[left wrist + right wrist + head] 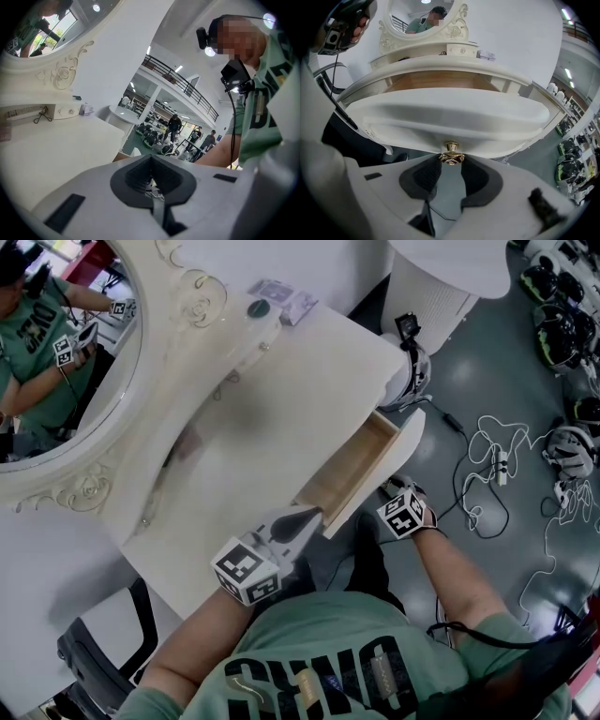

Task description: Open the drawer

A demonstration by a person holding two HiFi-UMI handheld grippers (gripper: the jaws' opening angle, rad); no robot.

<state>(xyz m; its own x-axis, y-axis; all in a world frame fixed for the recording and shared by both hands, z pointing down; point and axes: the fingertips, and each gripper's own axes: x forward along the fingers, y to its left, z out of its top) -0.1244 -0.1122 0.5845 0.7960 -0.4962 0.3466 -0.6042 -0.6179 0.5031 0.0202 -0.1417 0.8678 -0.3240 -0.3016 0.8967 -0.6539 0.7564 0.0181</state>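
The cream vanity table (281, 427) has its drawer (359, 472) pulled partly out, and the wooden inside shows. In the right gripper view the curved white drawer front (450, 122) fills the middle, with a small gold knob (451, 157) under its lower edge. My right gripper (451, 162) is shut on that knob, a dark pad on each side. In the head view only its marker cube (405, 512) shows, beside the drawer front. My left gripper (302, 521) hovers at the table's front edge next to the drawer. Its jaws (151, 165) are shut with nothing between them.
An oval mirror (56, 352) in a carved frame stands at the table's back, with small items (281, 298) beside it. A black chair (103, 652) is at the lower left. White cables (497, 460) and headsets (553, 306) lie on the grey floor to the right.
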